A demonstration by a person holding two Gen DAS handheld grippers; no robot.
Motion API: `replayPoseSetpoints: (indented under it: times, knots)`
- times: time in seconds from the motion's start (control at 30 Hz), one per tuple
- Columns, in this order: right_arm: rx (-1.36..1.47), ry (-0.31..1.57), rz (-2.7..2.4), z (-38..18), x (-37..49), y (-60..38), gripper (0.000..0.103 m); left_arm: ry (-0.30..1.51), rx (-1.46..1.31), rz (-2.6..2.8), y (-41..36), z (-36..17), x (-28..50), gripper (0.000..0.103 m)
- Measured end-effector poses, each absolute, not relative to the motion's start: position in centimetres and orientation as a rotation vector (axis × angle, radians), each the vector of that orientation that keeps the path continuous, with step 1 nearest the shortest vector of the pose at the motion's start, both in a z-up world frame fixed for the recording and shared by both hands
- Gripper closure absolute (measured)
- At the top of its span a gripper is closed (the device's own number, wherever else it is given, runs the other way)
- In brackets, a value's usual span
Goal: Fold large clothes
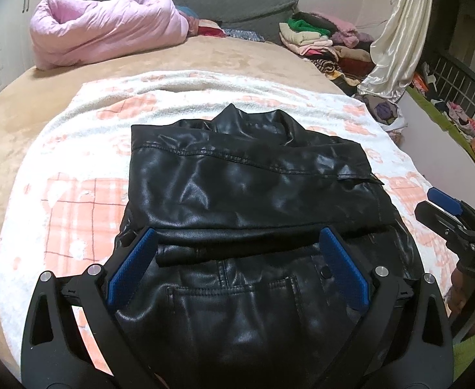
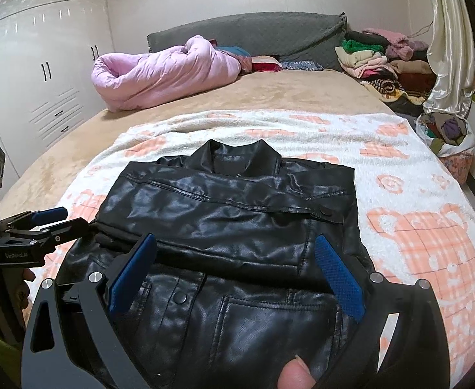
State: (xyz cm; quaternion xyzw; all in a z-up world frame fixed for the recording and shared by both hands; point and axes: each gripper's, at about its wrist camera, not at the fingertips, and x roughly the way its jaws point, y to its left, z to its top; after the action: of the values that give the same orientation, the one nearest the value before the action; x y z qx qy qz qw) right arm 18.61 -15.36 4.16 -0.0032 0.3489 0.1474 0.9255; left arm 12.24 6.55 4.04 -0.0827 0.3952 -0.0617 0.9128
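Black leather jacket [image 1: 247, 201] lies on the white-and-peach patterned blanket [image 1: 75, 175] on the bed, sleeves folded across. I hold my left tool [image 1: 237, 243] and right tool [image 2: 236, 253] spread apart over its hem; I'd pinch both corners evenly and fold toward the collar. Farther off, a floral basket [image 2: 457, 165] holds bundled clothes.

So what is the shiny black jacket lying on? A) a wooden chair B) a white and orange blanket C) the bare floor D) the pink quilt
B: the black jacket lies spread on the white and orange blanket on the bed, while the pink quilt sits apart, far back.
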Motion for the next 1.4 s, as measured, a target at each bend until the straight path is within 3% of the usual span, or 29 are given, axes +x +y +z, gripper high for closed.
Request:
replayPoseSetpoints:
  times: [1.4]
  knots:
    - [-0.001, 0.719, 0.317, 3.3, 10.1, -19.3, 0.006, 0.85, -0.096, -0.081, 5.4, 2.2, 4.5, 0.01]
